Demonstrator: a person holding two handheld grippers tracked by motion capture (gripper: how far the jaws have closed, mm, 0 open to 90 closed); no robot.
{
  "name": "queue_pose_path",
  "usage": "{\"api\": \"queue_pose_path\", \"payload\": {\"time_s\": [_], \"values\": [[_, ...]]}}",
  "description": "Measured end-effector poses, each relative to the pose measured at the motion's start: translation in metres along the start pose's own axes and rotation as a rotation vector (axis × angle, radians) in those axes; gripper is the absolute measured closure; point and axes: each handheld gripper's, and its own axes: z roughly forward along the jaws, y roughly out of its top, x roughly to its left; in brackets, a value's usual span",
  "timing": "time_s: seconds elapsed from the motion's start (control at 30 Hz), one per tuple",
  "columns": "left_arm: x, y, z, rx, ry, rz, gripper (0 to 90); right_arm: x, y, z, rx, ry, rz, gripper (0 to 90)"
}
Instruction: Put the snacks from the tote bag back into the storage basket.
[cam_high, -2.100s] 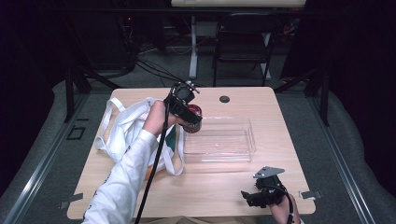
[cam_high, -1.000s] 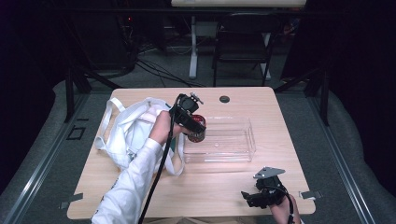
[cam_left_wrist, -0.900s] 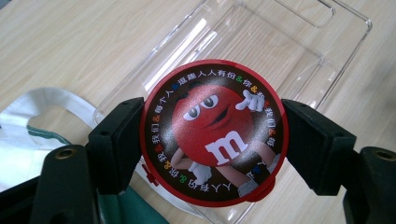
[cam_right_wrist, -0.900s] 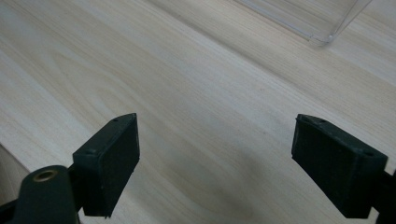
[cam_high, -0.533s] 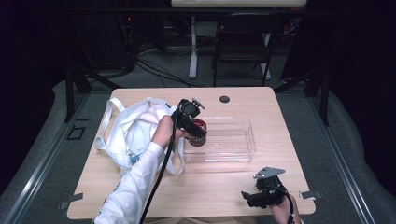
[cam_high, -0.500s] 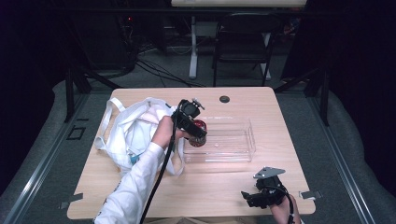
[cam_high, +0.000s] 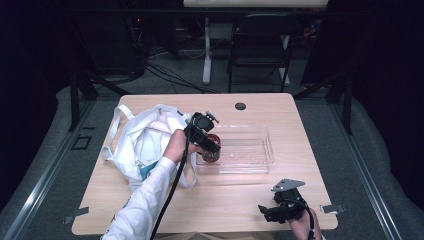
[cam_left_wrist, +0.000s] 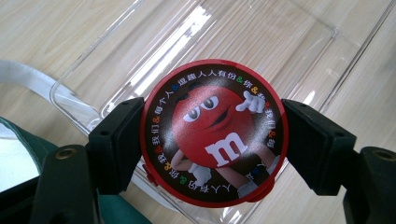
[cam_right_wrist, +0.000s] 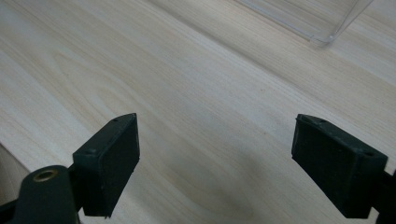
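Wooden tabletop, dark room behind. Left gripper, fingers clamped on round red candy tin, now lowered from above bag into clear tray; release likely next. Right gripper idle, fingers spread wide, empty.

Looked down and forward from well above the near edge of the pale wooden table, far enough back to take in the whole top and dark floor around it. Rode close on the left gripper, aimed steeply down into the clear plastic rectangular tray. Sat close over bare wood on the right gripper, catching that tray's corner. Shared tray and tabletop across all three.
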Motion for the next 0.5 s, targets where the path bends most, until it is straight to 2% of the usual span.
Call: {"api": "queue_pose_path", "payload": {"time_s": [0.1, 0.17, 0.2, 0.37, 0.5], "values": [[0.001, -0.003, 0.004, 0.01, -0.002, -0.007, 26.0, 0.0, 0.0, 0.0, 0.001, -0.005, -0.004, 14.7], [0.0, -0.006, 0.007, 0.008, 0.013, -0.025, 26.0, 0.0, 0.0, 0.0, -0.005, 0.002, 0.001, 14.7], [0.0, -0.007, 0.008, 0.017, 0.016, -0.021, 26.0, 0.0, 0.0, 0.0, -0.008, -0.001, 0.0, 14.7], [-0.002, -0.014, 0.019, 0.027, 0.006, -0.051, 26.0, 0.001, 0.0, 0.001, 0.001, 0.002, -0.008, 14.7], [-0.001, -0.016, 0.023, 0.035, 0.011, -0.054, 26.0, 0.001, 0.0, 0.001, 0.003, 0.002, -0.007, 14.7]]}}
